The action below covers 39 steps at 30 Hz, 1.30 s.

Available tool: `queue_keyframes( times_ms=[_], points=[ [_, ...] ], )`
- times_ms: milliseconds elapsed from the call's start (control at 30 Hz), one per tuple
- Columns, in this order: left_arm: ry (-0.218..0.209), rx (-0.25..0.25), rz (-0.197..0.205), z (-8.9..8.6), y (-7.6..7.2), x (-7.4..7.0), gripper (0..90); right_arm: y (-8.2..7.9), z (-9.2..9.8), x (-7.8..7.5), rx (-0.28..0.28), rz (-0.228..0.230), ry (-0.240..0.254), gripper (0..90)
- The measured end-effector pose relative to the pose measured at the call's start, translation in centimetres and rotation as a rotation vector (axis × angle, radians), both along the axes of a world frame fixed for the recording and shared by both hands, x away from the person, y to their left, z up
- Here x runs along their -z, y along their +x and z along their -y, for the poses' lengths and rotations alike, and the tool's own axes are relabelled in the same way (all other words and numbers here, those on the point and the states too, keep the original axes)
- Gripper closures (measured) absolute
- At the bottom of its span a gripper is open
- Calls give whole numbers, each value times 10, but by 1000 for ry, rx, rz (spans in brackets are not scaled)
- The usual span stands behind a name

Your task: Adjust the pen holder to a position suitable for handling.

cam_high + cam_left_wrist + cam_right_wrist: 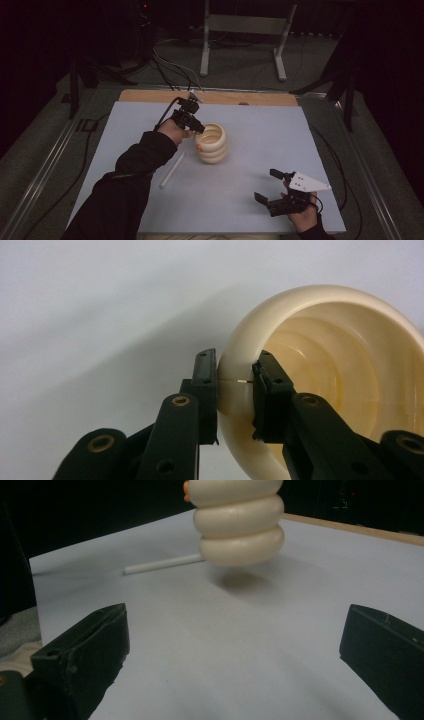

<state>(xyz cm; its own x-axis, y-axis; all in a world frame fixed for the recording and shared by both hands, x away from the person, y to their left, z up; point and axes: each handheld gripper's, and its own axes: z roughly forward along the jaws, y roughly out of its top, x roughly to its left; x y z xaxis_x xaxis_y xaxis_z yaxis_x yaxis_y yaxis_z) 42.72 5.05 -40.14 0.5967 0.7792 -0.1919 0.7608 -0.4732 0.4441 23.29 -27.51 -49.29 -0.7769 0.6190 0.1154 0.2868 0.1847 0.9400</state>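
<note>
Left tongs (235, 390) clamped on cup (325, 365) rim

A: The high view is dim; the room's edges sink into black and only the pale blue rectangular table mat (250, 150) catches light.

B: The ribbed cream plastic pot (239, 522) casts a soft shadow just under itself, lower centre of the right gripper view.

A: In the left gripper view a broad grey shadow spreads leftward, and the upper background is smooth and featureless.

B: Both close views look slightly soft near the bottom.
</note>
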Motion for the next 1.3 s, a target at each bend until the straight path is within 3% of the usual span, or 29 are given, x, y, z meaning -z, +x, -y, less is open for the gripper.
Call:
queue_keyframes(
  times_ms=[567, 733, 867, 1067, 1300],
  points=[
    [48, 126, -20, 36, -21, 16, 757, 0, 0, 0, 2, 2, -2, 0],
    [56, 134, -20, 42, -24, 20, 755, 1, 1, 1, 1, -3, -2, 0],
    [89, 146, -16, 47, -28, 25, 752, 1, 0, 1, 0, -7, -4, 0],
    [89, 148, -15, 48, -31, 25, 747, 1, 0, 1, -3, -9, -7, 0],
    [44, 150, -28, 44, -30, 23, 695, 1, 0, 1, -1, -6, -8, 0]
  ],
)
